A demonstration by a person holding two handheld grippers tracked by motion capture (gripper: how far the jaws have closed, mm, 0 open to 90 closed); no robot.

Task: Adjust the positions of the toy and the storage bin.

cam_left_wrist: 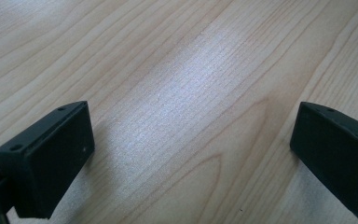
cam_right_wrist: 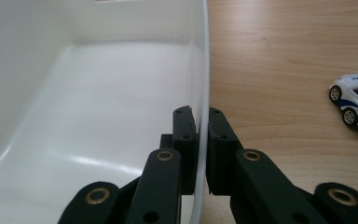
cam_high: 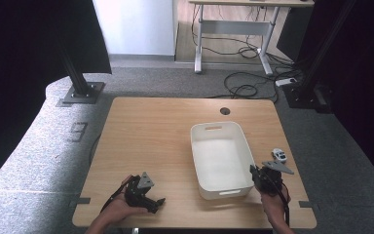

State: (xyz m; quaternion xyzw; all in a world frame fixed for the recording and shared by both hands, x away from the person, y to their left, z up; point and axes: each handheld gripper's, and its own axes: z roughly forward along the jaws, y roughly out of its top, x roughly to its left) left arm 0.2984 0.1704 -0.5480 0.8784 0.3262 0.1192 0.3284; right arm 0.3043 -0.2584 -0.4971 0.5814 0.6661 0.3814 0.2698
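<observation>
A white plastic tub [cam_high: 221, 161] stands empty right of the table's middle. My right gripper [cam_high: 255, 174] is shut on the tub's right wall near its front corner. In the right gripper view one jaw is inside the tub [cam_right_wrist: 98, 93] and one outside, pinching the thin rim. A small white toy car [cam_high: 279, 155] with blue trim lies on the table just right of the tub, also at the right edge of the right gripper view as the toy car [cam_right_wrist: 356, 102]. My left gripper [cam_high: 157, 204] rests open near the front left edge, nothing between its fingers [cam_left_wrist: 51, 158].
The wooden table [cam_high: 146, 136] has a round cable hole [cam_high: 225, 111] at its far edge. Beyond it are grey carpet, loose cables [cam_high: 246, 87] and a desk frame. Black stands flank the table on both sides.
</observation>
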